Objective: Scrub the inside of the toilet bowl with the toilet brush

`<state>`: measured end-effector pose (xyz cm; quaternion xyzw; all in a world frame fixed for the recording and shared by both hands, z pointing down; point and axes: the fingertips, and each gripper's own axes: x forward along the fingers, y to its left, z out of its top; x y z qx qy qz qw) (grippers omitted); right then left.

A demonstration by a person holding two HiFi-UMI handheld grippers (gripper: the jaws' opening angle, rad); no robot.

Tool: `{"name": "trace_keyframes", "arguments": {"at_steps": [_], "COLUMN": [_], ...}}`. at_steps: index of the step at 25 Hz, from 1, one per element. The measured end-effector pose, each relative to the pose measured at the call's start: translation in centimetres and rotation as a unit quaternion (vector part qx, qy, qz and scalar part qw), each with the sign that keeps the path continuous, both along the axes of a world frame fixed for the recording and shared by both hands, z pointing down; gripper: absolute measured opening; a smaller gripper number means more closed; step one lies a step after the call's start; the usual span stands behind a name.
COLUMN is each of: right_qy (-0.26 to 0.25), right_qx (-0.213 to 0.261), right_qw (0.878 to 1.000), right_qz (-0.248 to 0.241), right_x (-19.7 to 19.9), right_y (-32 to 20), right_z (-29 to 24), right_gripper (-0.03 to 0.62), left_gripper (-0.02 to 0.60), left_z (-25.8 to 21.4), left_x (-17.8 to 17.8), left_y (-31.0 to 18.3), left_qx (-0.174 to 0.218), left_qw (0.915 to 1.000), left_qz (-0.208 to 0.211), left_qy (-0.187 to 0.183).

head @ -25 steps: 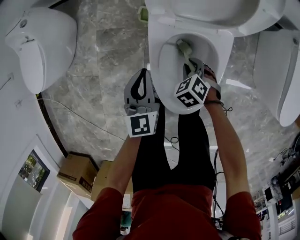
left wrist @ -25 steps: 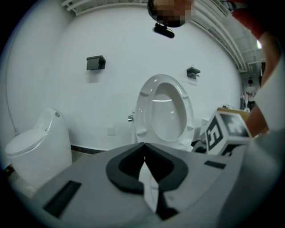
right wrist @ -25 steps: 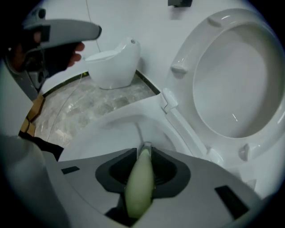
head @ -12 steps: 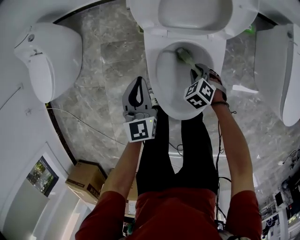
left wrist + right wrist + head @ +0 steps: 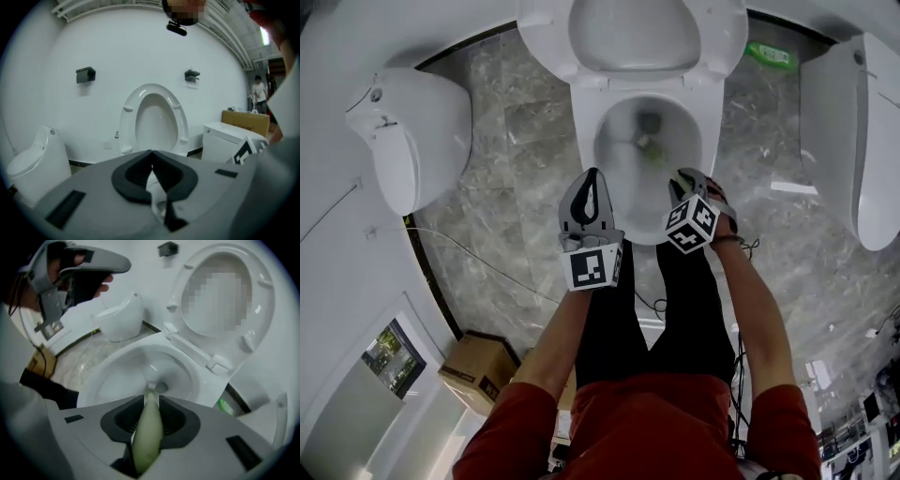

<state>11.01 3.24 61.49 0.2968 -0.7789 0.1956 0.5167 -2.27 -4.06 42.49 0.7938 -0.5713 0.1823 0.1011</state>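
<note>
- Your right gripper (image 5: 151,400) is clamped on the pale green handle of the toilet brush (image 5: 147,432).
- The brush head sits low inside the toilet bowl (image 5: 112,376), close to the drain hole.
- Your left gripper (image 5: 151,153) has its jaws together with nothing between them, beside the bowl's front left rim.
- The seat (image 5: 546,28) stands raised.

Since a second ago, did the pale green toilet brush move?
Yes. The head of the pale green toilet brush left the back wall of the white toilet bowl and now sits mid-bowl, beside the drain hole.
</note>
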Motion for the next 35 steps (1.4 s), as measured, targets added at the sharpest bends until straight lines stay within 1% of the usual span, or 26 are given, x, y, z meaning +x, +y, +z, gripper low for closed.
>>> {"name": "trace_keyframes", "arguments": {"at_steps": [2, 4, 6, 8, 10, 13, 15, 17, 20, 23, 26, 28, 30, 33, 35], "right_qy": [-0.036, -0.065, -0.086, -0.094, -0.093, -0.089, -0.095, -0.108, -0.127, -0.149, -0.178, -0.197, -0.217, -0.243, -0.246], "right_qx": [-0.023, -0.036, -0.039, -0.033, -0.020, 0.021, 0.045, 0.066, 0.112, 0.166, 0.230, 0.272, 0.318, 0.393, 0.446], "right_qw": [0.995, 0.983, 0.971, 0.965, 0.960, 0.950, 0.939, 0.925, 0.901, 0.881, 0.862, 0.848, 0.831, 0.804, 0.786], "right_qz": [0.087, 0.166, 0.218, 0.244, 0.262, 0.297, 0.326, 0.359, 0.399, 0.418, 0.416, 0.411, 0.402, 0.375, 0.351], "right_x": [0.1, 1.1, 1.6, 1.4, 0.9, 0.9, 0.9, 0.7, 0.7, 0.9, 1.9, 3.0, 4.0, 4.7, 5.2], "right_y": [1.1, 1.9, 2.9, 4.2, 5.4, 5.2, 6.5, 8.5, 10.8, 11.3, 9.9, 9.3, 8.4, 7.7, 7.9], "right_z": [-0.7, -2.1, -3.8, -5.9, -7.9, -11.8, -15.5, -20.3, -27.5, -34.5, -41.7, -46.6, -51.7, -59.7, -64.7], "right_gripper": [0.100, 0.100, 0.100, 0.100, 0.100, 0.100, 0.100, 0.100, 0.100, 0.100, 0.100, 0.100, 0.100, 0.100, 0.100], "left_gripper": [0.000, 0.000, 0.000, 0.000, 0.000, 0.000, 0.000, 0.000, 0.000, 0.000, 0.000, 0.000, 0.000, 0.000, 0.000], "left_z": [-1.1, -2.5, -4.0, -5.4, -7.0, -10.1, -12.5, -15.4, -20.0, -25.2, -30.6, -33.3, -35.9, -40.9, -44.4], "left_x": [0.6, 1.2, 1.6, 1.5, 1.1, 0.5, -0.3, -1.3, -2.6, -3.7, -3.8, -3.2, -2.5, -2.6, -2.6], "left_y": [0.4, 0.7, 1.3, 2.3, 3.3, 3.6, 5.3, 7.7, 10.3, 11.5, 11.7, 12.3, 12.5, 12.7, 12.9], "left_qx": [0.001, 0.011, 0.018, 0.024, 0.034, 0.059, 0.051, 0.038, 0.035, 0.051, 0.078, 0.077, 0.080, 0.116, 0.150], "left_qw": [1.0000, 0.9999, 0.9997, 0.9993, 0.9983, 0.9947, 0.9934, 0.9927, 0.9909, 0.9893, 0.9870, 0.9864, 0.9858, 0.9821, 0.9759], "left_qz": [0.001, 0.003, 0.008, 0.019, 0.033, 0.052, 0.060, 0.077, 0.096, 0.096, 0.090, 0.090, 0.092, 0.082, 0.076], "left_qy": [-0.001, 0.006, 0.015, 0.022, 0.034, 0.066, 0.083, 0.084, 0.088, 0.098, 0.108, 0.114, 0.116, 0.124, 0.138]}}
